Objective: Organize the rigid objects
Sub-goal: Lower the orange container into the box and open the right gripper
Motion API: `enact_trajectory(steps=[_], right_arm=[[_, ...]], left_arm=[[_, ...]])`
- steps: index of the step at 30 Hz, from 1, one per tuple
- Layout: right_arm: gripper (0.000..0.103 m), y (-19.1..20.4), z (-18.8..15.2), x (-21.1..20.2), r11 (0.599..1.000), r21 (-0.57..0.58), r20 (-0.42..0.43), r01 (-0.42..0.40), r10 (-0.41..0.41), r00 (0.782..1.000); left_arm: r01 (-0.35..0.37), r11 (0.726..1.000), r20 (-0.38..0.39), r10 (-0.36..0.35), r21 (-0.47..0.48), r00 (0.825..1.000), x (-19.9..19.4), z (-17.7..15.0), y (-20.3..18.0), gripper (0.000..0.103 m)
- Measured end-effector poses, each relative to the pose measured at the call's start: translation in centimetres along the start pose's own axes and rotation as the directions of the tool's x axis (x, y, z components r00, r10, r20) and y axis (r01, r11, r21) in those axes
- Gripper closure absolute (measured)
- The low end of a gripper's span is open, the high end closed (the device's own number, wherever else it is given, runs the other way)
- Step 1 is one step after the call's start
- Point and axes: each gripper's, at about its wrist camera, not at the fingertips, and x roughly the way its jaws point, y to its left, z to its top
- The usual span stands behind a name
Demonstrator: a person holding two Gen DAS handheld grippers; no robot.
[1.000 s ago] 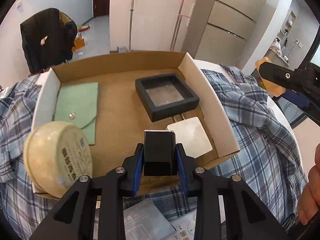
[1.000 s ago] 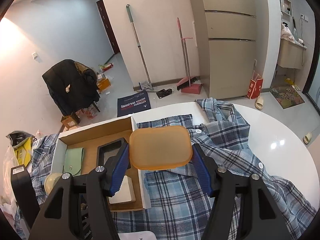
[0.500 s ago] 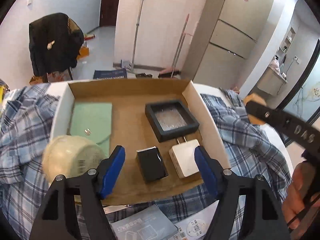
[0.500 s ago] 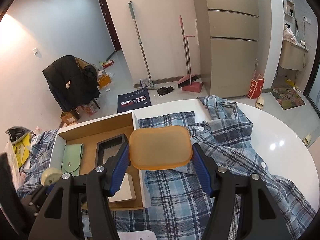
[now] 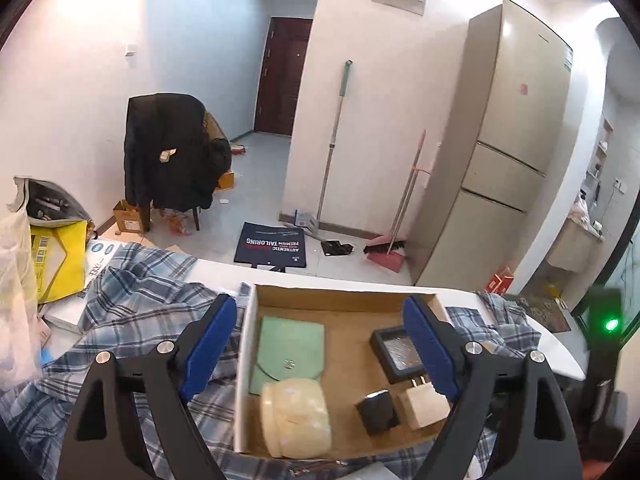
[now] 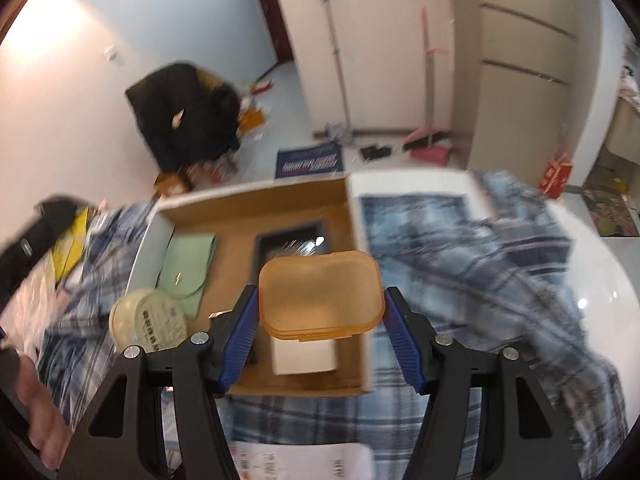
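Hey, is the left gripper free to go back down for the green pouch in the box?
Probably yes. The left gripper is open and empty, and the green pouch lies flat and mostly uncovered in the cardboard box. Only the cream jar crowds its near edge.

the left wrist view looks forward and down between its own fingers from above the near edge of the cardboard box (image 5: 348, 304), toward the fridge (image 5: 508, 140). the right wrist view tilts more steeply, closer over the same box (image 6: 256, 200); both share it and the plaid cloth (image 5: 132, 300).
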Motion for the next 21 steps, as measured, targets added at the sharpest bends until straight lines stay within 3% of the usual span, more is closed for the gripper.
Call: enact_trajectory(steps=[5, 10, 14, 21], right_arm=[[0.042, 1.9, 0.0, 2.7, 0.999, -0.049, -0.055, 0.013, -0.016, 0.998], [0.042, 2.1, 0.4, 4.5, 0.999, -0.024, -0.081, 0.021, -0.023, 0.996], [0.042, 2.3, 0.7, 5.3, 0.997, -0.033, -0.07, 0.065, -0.068, 0.995], [0.042, 1.5, 0.4, 4.9, 0.998, -0.041, -0.067, 0.039, -0.042, 0.997]], left_arm=[[0.012, 0.999, -0.026, -0.014, -0.043, 1.0, 0.5, 0.1, 1.1, 0.016], [0.027, 0.999, -0.034, -0.029, -0.045, 0.999, 0.8, 0.1, 1.2, 0.016], [0.034, 0.998, -0.037, -0.036, -0.045, 0.999, 0.9, 0.0, 1.1, 0.016], [0.039, 0.999, -0.027, -0.04, -0.038, 0.999, 0.6, 0.2, 1.1, 0.016]])
